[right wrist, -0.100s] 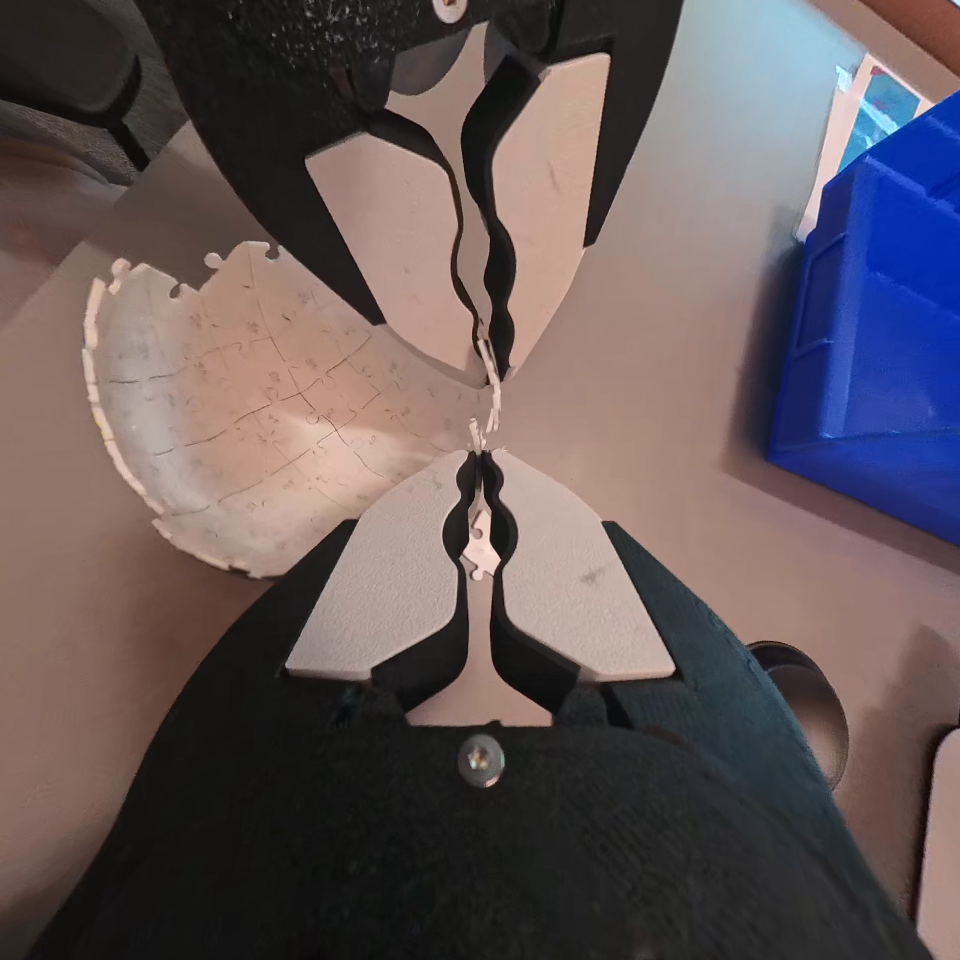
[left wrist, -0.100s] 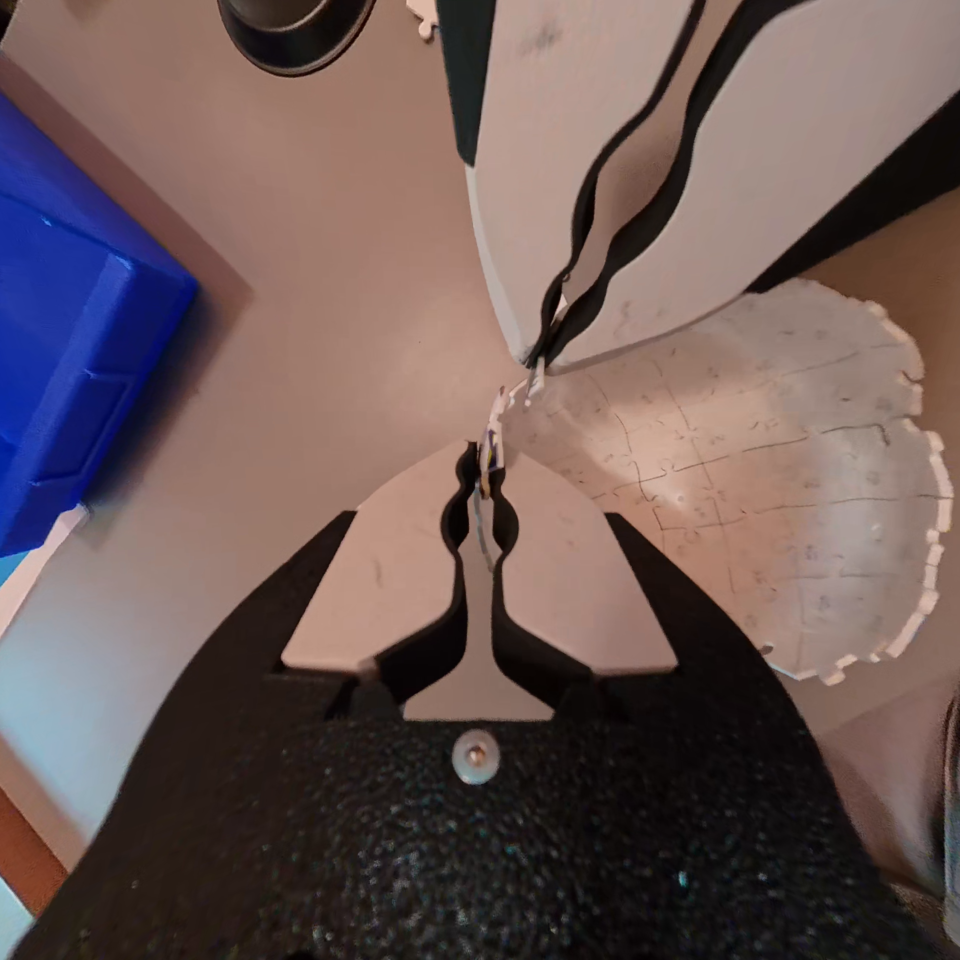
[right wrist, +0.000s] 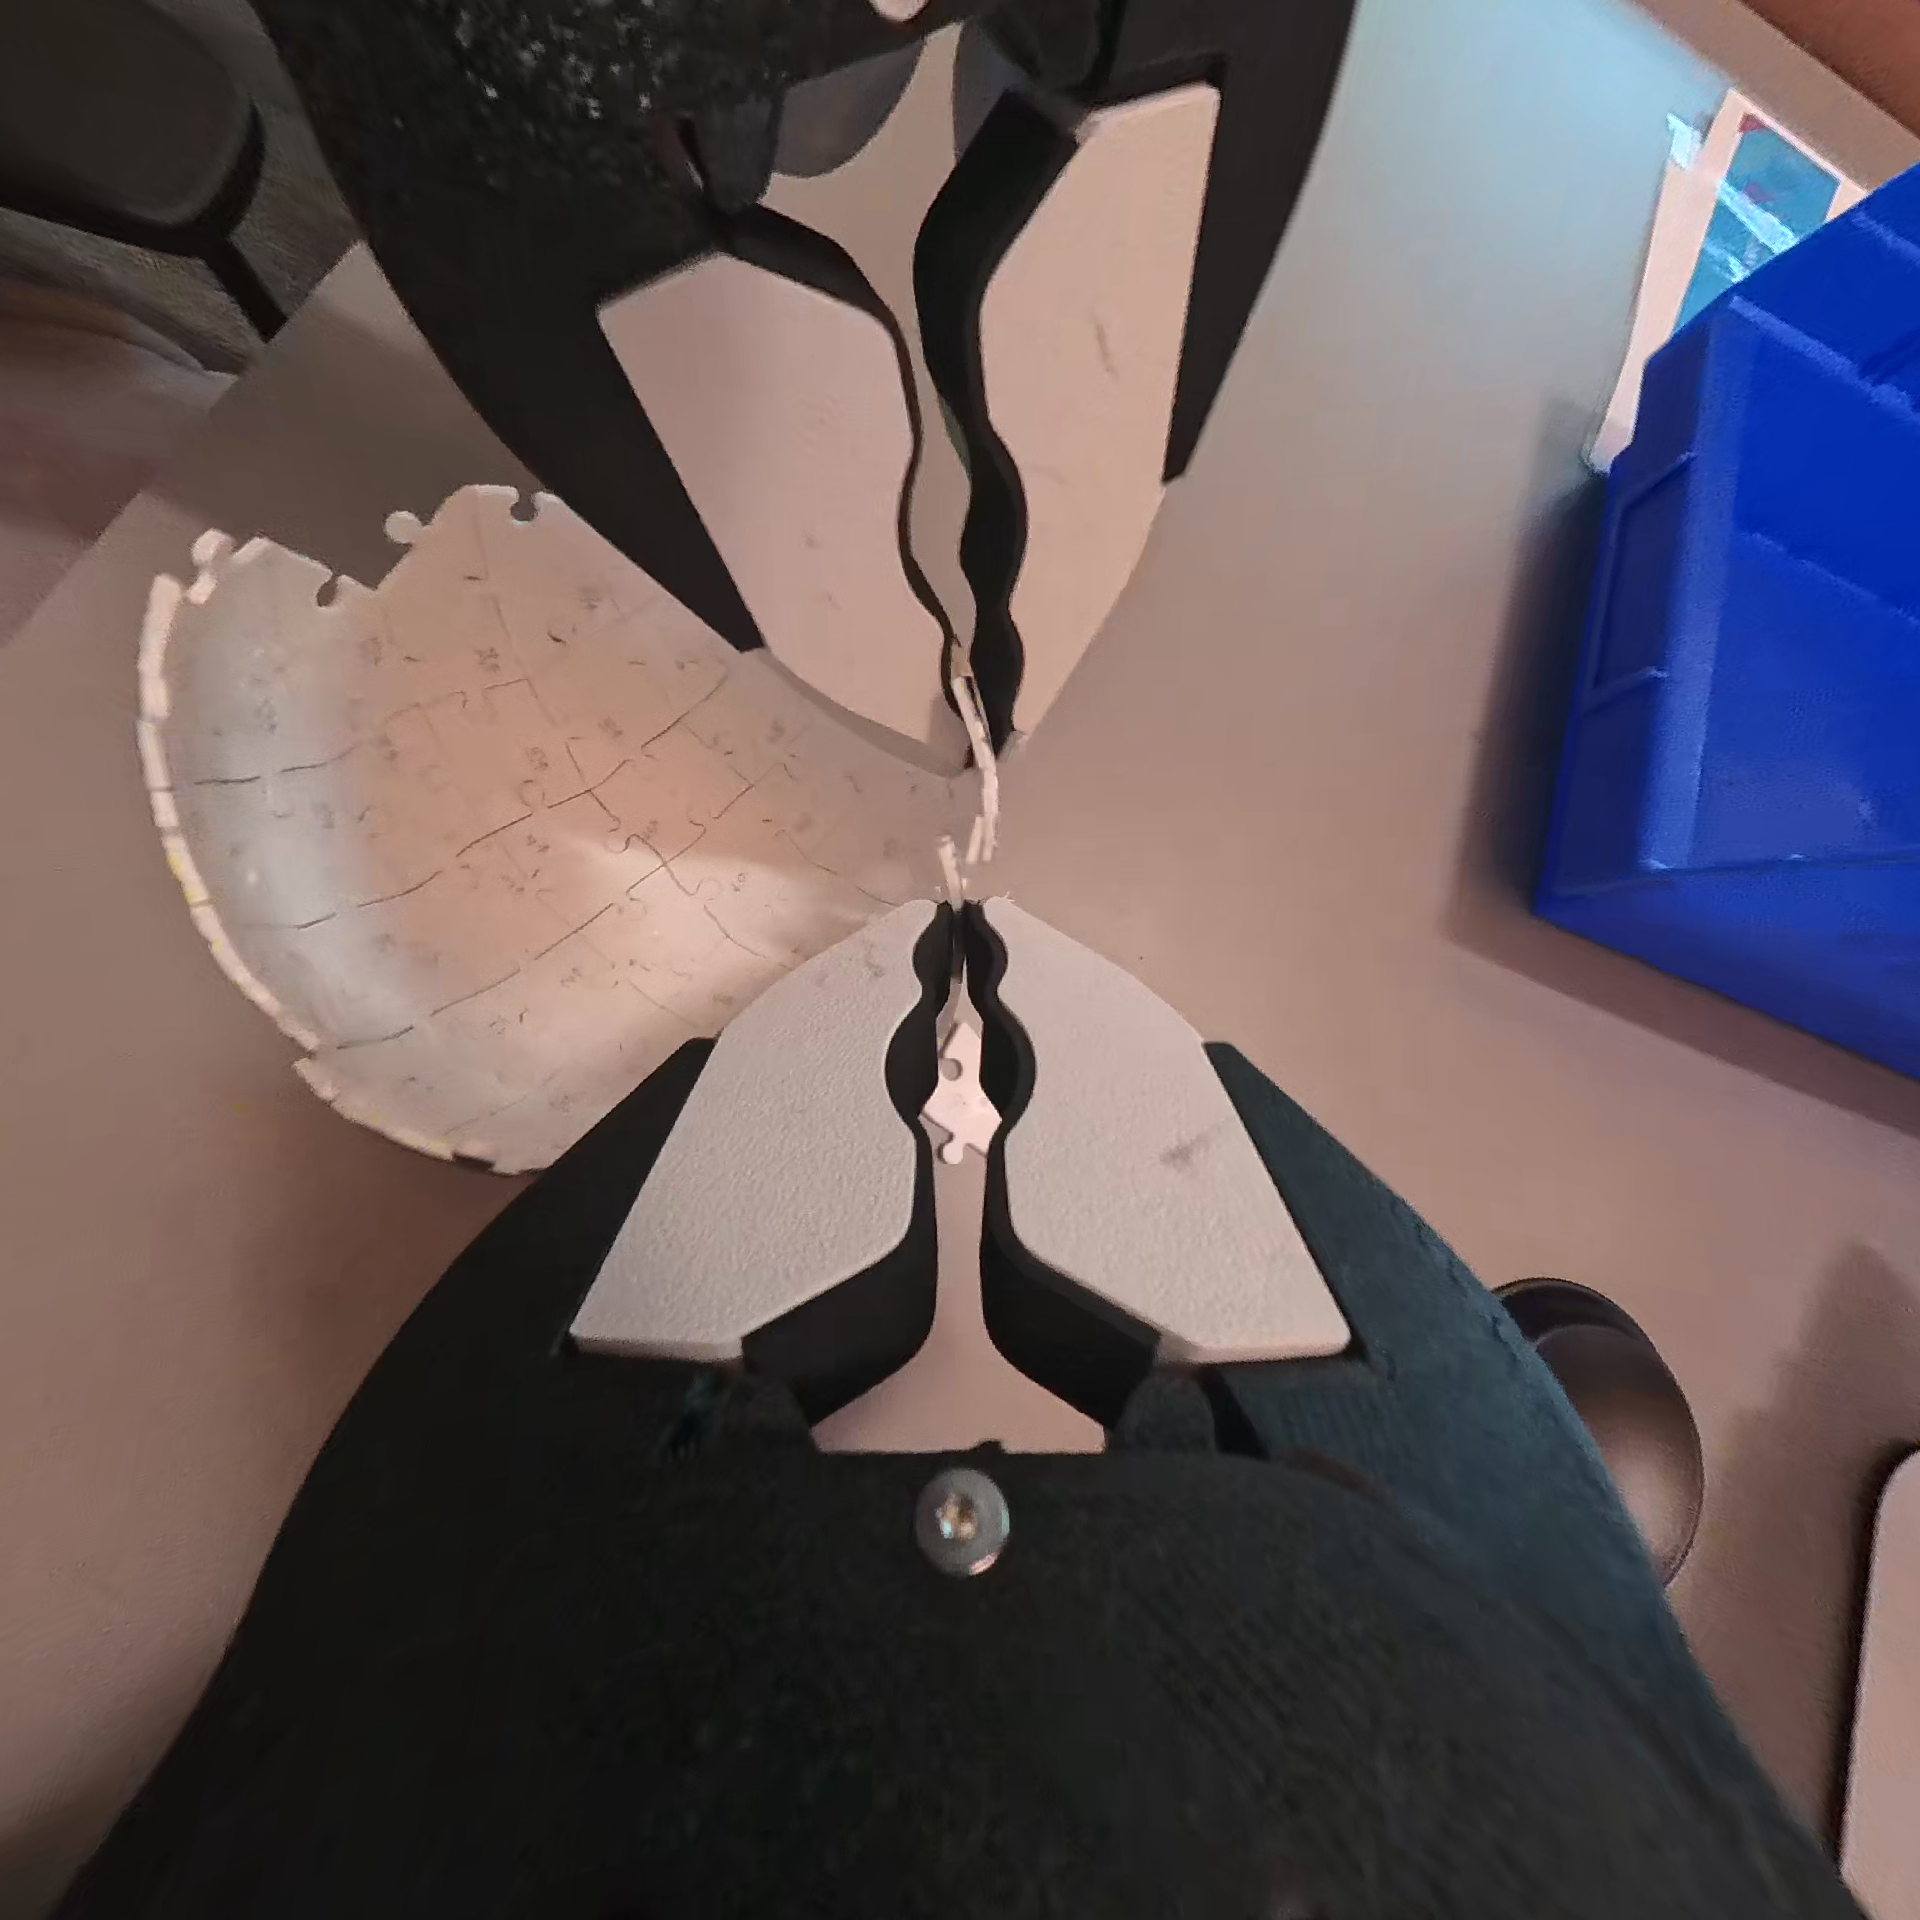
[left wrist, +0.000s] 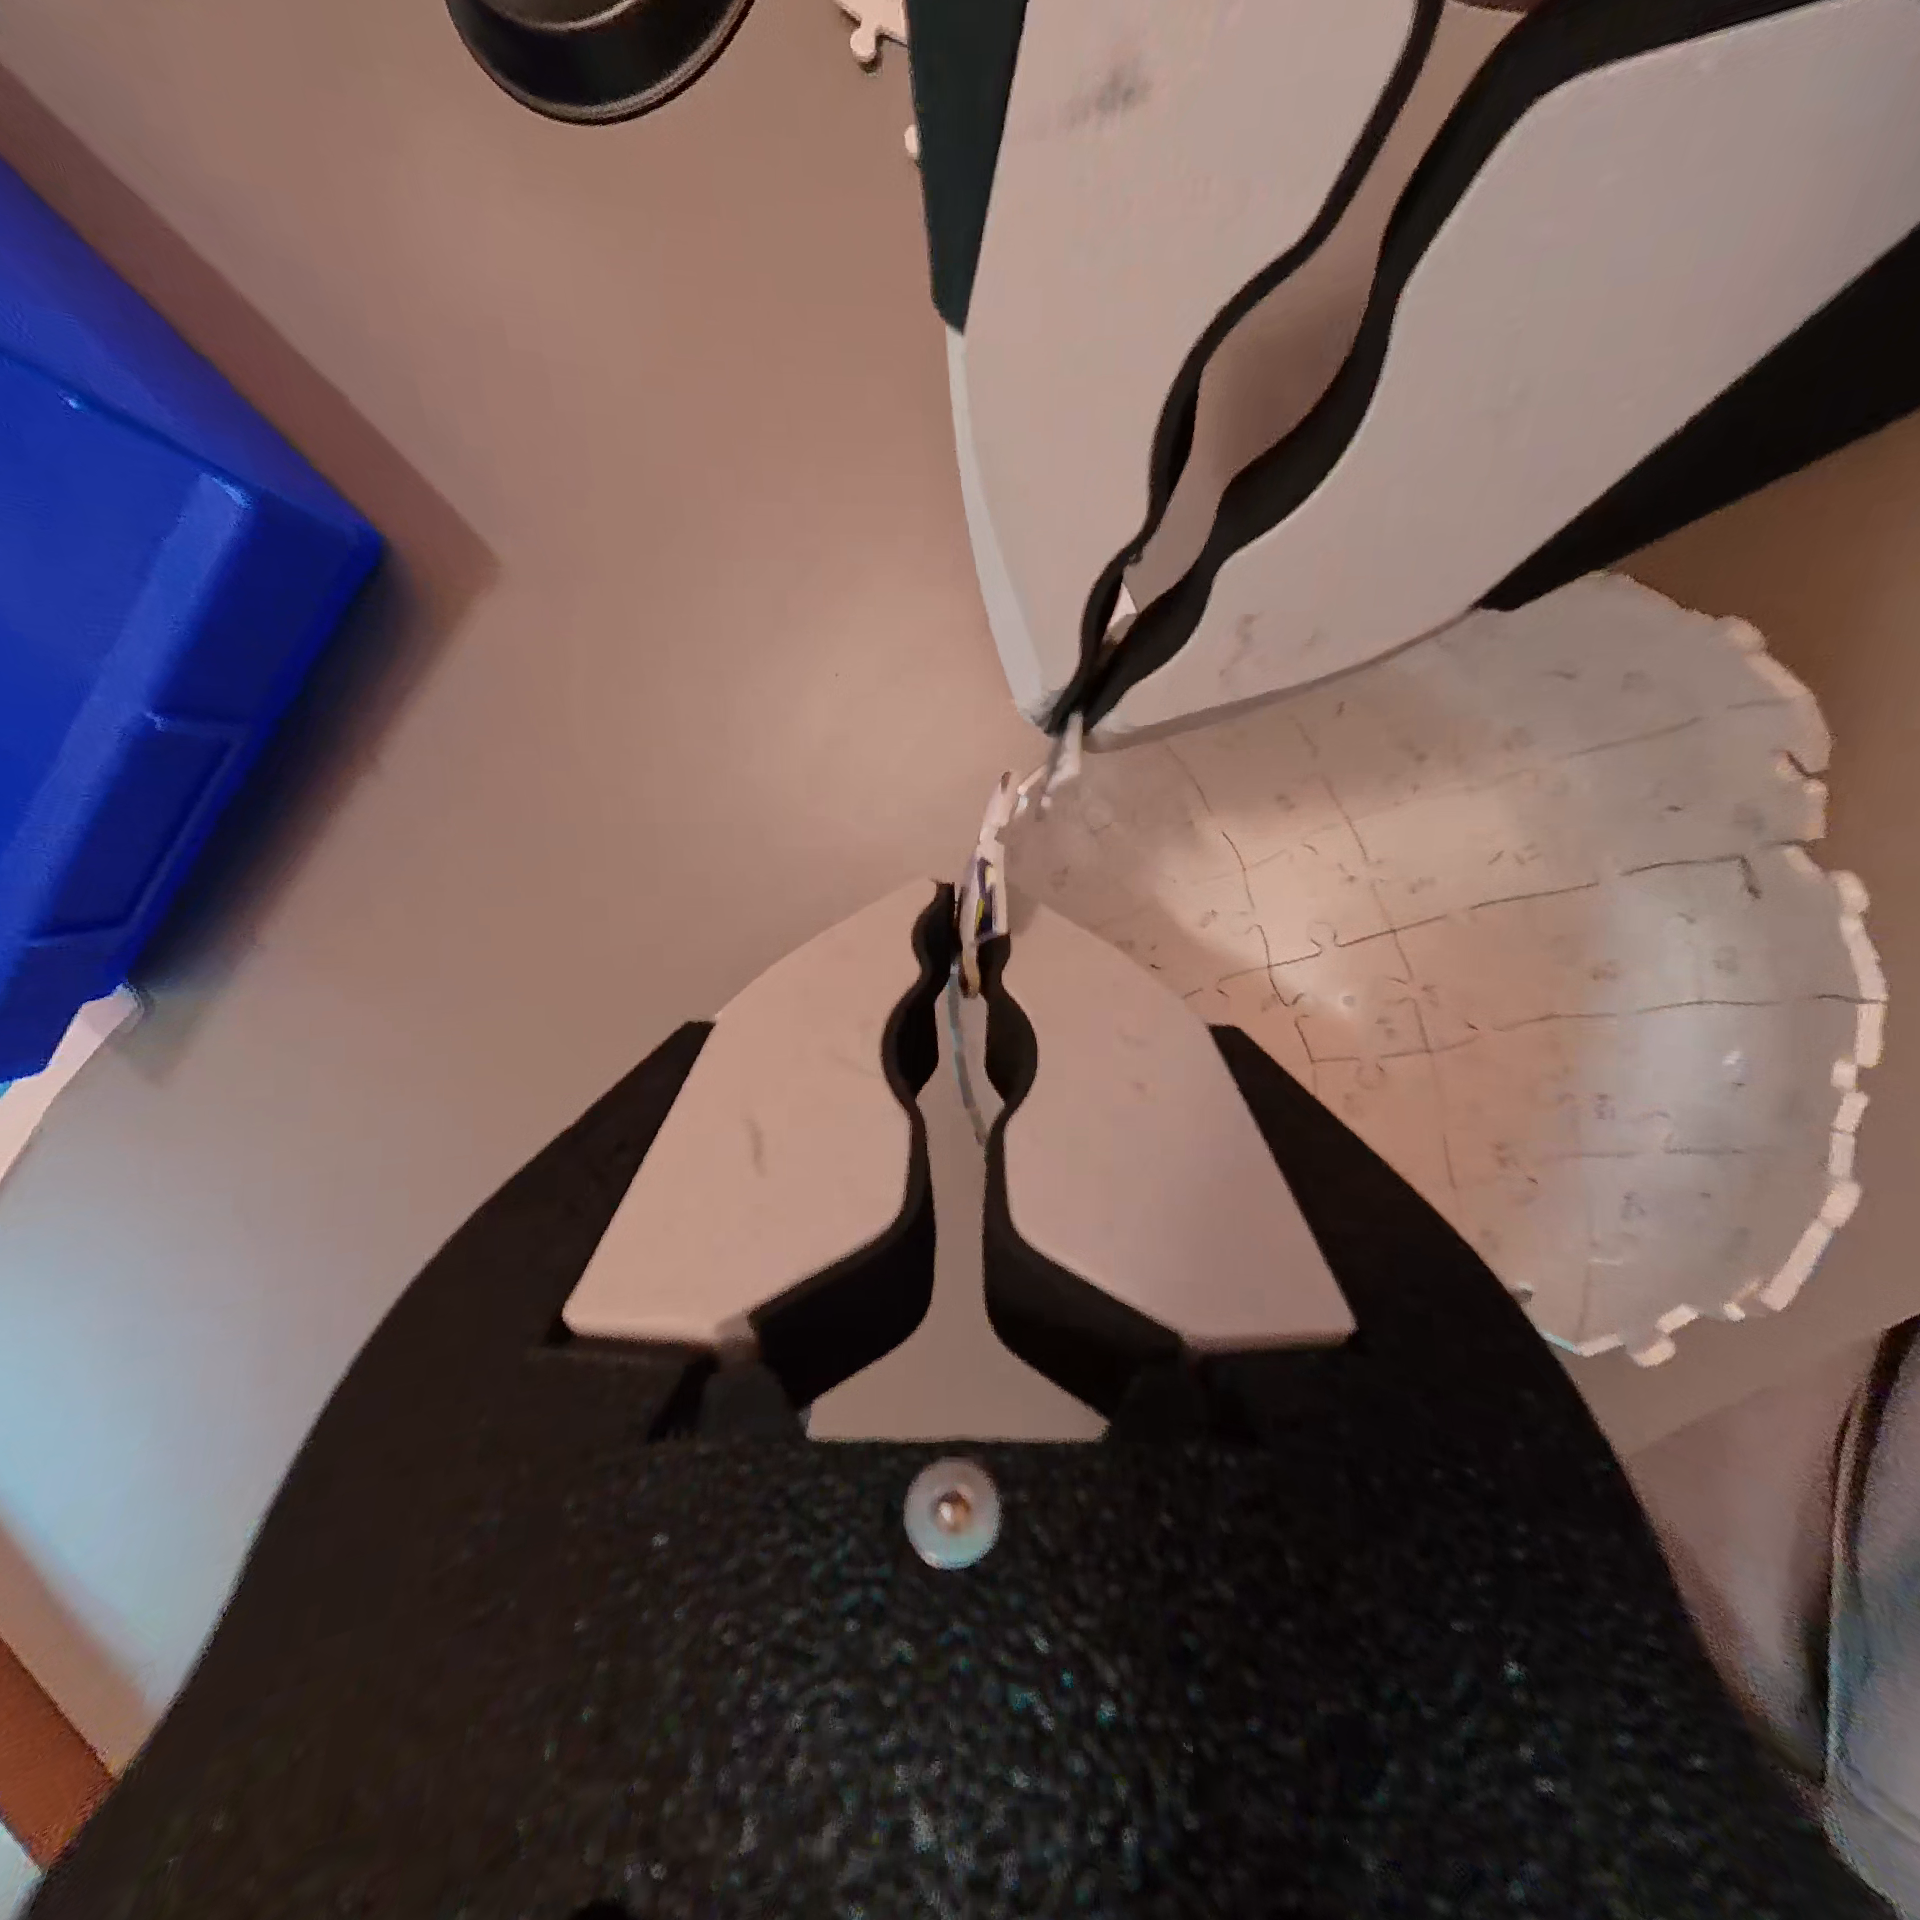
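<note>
A curved white shell of joined puzzle pieces (left wrist: 1455,987) lies hollow side up on the beige table; it also shows in the right wrist view (right wrist: 468,831). My left gripper (left wrist: 971,904) is shut on the shell's rim, on an edge piece with a coloured outer face. My right gripper (right wrist: 958,914) is shut on a small white puzzle piece (right wrist: 961,1107) and holds it against the same stretch of rim. The two grippers face each other tip to tip: the right gripper shows in the left wrist view (left wrist: 1070,722), the left gripper in the right wrist view (right wrist: 982,727).
A blue plastic bin (left wrist: 135,727) stands to my left on the table, and shows in the right wrist view (right wrist: 1766,675). A black round object (left wrist: 603,52) lies beyond, with a loose white piece (left wrist: 868,26) beside it. A white flat item (right wrist: 1881,1714) lies at the lower right. The grippers are tip to tip, or close to it.
</note>
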### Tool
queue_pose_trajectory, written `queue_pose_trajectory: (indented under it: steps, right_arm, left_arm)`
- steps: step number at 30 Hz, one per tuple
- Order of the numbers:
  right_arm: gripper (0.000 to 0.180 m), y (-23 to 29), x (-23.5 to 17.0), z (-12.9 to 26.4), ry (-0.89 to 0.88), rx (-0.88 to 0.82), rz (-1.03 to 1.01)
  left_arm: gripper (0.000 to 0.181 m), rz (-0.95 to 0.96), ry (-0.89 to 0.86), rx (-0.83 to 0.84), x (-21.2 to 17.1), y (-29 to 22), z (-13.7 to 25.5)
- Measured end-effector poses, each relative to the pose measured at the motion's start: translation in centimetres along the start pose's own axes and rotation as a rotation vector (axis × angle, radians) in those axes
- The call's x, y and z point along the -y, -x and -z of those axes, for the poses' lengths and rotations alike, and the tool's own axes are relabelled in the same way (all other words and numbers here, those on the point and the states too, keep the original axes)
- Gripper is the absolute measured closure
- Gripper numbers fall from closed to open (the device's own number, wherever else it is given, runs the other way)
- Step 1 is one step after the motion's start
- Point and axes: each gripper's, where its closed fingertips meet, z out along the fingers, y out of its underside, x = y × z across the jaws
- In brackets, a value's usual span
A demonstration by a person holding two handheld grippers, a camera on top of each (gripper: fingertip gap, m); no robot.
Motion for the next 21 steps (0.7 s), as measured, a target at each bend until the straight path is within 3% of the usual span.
queue_pose_trajectory:
  steps: [21]
  right_arm:
    - [0.178, -0.38, 0.02, -0.83, -0.037, 0.030, -0.169]
  left_arm:
    - [0.178, 0.026, -0.030, -0.034, -0.03, 0.03, -0.11]
